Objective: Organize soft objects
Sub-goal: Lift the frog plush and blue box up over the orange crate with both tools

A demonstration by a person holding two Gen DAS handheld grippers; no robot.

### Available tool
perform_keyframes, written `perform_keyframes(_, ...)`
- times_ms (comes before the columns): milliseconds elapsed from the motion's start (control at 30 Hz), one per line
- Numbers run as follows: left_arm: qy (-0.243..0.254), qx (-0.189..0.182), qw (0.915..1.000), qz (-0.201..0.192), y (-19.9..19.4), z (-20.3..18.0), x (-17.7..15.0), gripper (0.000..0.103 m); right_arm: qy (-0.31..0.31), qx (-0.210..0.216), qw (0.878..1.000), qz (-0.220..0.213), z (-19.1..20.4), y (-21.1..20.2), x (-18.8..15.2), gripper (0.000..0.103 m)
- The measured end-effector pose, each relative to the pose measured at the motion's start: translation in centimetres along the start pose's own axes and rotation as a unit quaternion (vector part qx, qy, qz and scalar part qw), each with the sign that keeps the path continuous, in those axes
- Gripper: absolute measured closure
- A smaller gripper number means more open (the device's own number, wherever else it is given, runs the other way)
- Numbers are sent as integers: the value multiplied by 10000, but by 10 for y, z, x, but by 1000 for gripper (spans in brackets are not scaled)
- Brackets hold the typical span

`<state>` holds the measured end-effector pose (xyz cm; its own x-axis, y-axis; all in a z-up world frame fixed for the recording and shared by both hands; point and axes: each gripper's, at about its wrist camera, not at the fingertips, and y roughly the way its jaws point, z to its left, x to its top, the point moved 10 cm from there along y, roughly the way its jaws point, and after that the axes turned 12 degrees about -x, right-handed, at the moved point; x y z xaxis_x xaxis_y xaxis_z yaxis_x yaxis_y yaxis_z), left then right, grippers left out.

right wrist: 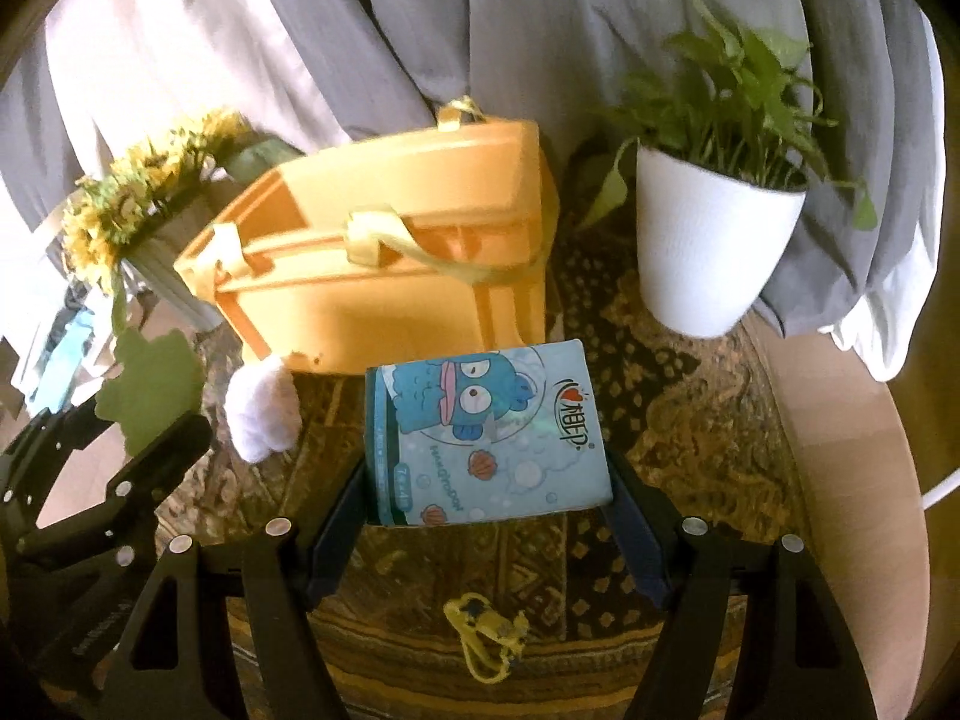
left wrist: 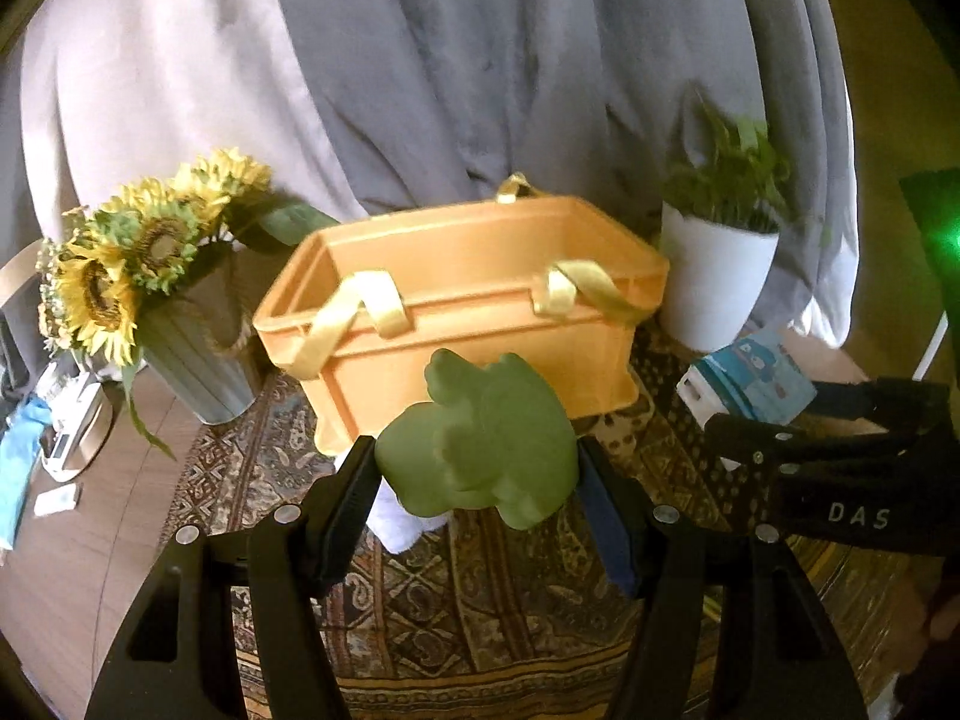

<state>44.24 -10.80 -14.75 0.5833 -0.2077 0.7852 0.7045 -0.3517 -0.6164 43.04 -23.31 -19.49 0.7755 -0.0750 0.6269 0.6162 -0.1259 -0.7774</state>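
In the left wrist view my left gripper [left wrist: 479,462] is shut on a green soft toy [left wrist: 480,450], held above the patterned cloth in front of the orange basket [left wrist: 480,354]. The basket has yellow strap handles and its visible inside looks bare. In the right wrist view my right gripper [right wrist: 489,468] is shut on a blue tissue pack [right wrist: 486,438] with a cartoon fish print, just before the basket [right wrist: 372,318]. The green toy [right wrist: 150,384] shows at the far left of that view. A white fluffy item [right wrist: 261,414] lies on the cloth by the basket's front corner.
A sunflower bunch in a ribbed grey pot [left wrist: 198,360] stands left of the basket, and a leafy plant in a white pot [right wrist: 708,240] stands to its right. A small yellow keychain [right wrist: 486,636] lies on the patterned cloth [right wrist: 690,420]. Grey curtains hang behind.
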Motion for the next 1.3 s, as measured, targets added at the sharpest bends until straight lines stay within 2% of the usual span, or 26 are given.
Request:
perform_keyframes(767, -61, 410, 9941, -1002, -42, 36, 72, 38, 2, 224, 9922, -1227, 24, -51, 82, 28)
perform_keyframes(1300, 32, 613, 9870, -1482, -44, 57, 119, 38, 18, 307, 9864, -1612, 39, -52, 129, 28)
